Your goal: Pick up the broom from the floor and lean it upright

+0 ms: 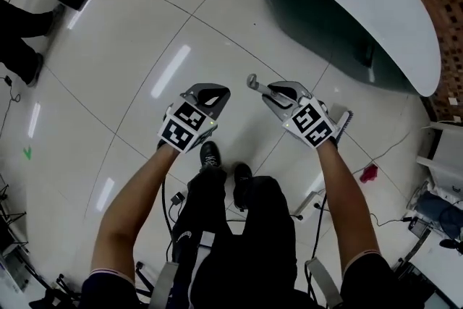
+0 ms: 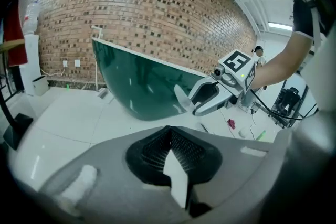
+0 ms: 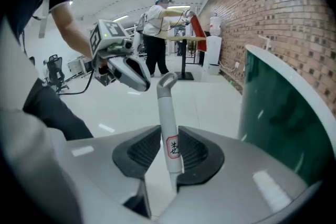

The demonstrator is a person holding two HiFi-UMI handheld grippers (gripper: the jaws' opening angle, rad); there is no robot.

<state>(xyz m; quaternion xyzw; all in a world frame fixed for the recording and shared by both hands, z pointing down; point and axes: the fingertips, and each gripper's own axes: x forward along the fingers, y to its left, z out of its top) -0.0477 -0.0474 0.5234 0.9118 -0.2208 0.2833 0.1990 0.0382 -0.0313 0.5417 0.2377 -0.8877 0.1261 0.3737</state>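
My right hand-held gripper point(image 3: 169, 131) clamps the broom handle point(image 3: 167, 107), jaws partway apart, with the handle's hooked end poking out at 12 o'clock. My left hand-held gripper point(image 2: 169, 131) at 9 o'clock is pinched together, empty. Green curved counter point(image 1: 347, 3) at 1 o'clock.

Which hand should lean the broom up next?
Right. The right gripper has its jaws clamped on the broom handle, while the left gripper has its jaws together, holding nothing.

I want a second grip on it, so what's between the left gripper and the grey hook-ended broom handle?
Only glossy white floor tiles, seen in the head view, lie between the left gripper and the grey hook-ended broom handle.
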